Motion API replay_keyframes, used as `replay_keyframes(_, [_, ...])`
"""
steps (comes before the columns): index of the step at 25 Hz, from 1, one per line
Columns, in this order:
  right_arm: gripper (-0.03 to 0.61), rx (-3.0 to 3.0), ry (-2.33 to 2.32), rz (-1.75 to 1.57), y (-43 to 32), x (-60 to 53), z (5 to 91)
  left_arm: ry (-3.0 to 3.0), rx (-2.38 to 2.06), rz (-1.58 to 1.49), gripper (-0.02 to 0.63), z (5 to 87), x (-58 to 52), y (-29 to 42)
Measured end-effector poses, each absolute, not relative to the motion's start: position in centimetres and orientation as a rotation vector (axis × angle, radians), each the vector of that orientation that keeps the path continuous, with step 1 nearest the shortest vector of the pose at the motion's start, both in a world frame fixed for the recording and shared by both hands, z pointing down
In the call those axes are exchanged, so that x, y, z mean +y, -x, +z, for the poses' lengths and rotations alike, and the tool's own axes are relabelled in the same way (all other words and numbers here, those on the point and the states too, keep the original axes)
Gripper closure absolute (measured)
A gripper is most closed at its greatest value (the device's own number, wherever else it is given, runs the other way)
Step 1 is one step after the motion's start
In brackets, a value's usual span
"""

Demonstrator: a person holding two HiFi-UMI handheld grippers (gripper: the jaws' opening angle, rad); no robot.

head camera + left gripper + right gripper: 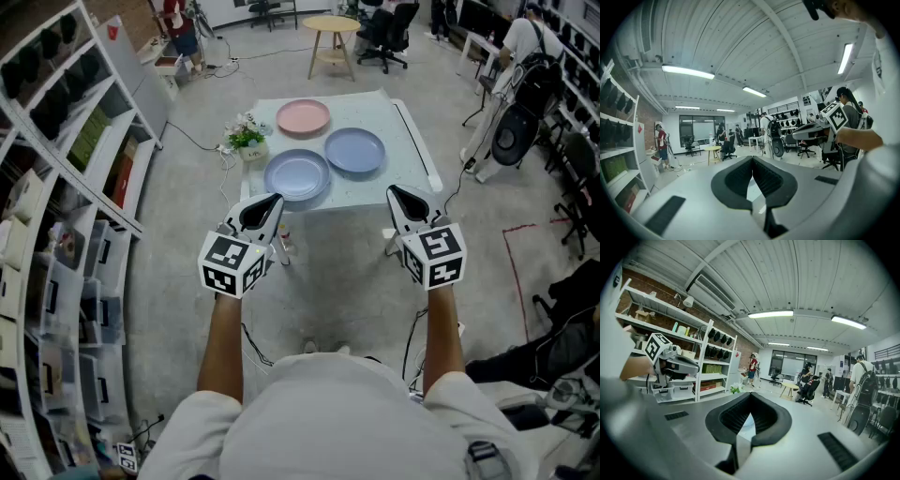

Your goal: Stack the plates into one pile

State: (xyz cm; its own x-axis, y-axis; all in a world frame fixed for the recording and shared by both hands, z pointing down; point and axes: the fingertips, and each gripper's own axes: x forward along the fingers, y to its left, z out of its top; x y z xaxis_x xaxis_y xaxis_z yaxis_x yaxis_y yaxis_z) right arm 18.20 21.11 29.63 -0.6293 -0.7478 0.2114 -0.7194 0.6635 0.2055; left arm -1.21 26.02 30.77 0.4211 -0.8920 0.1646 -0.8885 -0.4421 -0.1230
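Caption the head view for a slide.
Shut, empty left gripper and right gripper hover before three unstacked plates on a table.

Head view looks steeply down on the table (370,192); both gripper views face forward, sharing the far round table (712,149).

Holds left tongs (271,200) and right tongs (396,192) shut and empty over the floor (347,281), short of the table's (375,112) near edge, with pink plate (303,116) at the far edge, blue plate (354,150) toward the right edge, lighter blue plate (296,174) just beside it by the near edge, flower pot (247,141) at the left edge.
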Motion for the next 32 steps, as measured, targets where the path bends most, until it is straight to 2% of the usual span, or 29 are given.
replay_keyframes(6, [0.565,-2.62,-1.128,-0.126,-18.8,19.6,29.7,2.64,1.642,-0.259,0.595,29.8,24.5,0.3])
replay_keyframes(15, [0.566,-2.671,-1.02,-0.154,-18.6,16.5,30.8,2.562,1.742,-0.348,0.595,32.1,21.6,0.5])
replay_keyframes(22, [0.566,-2.705,-0.983,-0.119,-16.1,10.0,32.2,2.518,1.813,-0.338,0.595,33.2,14.8,3.9])
replay_keyframes(32, [0.566,-2.677,-0.989,-0.133,-7.3,-2.1,31.8,2.514,1.84,-0.318,0.595,33.7,1.8,13.4])
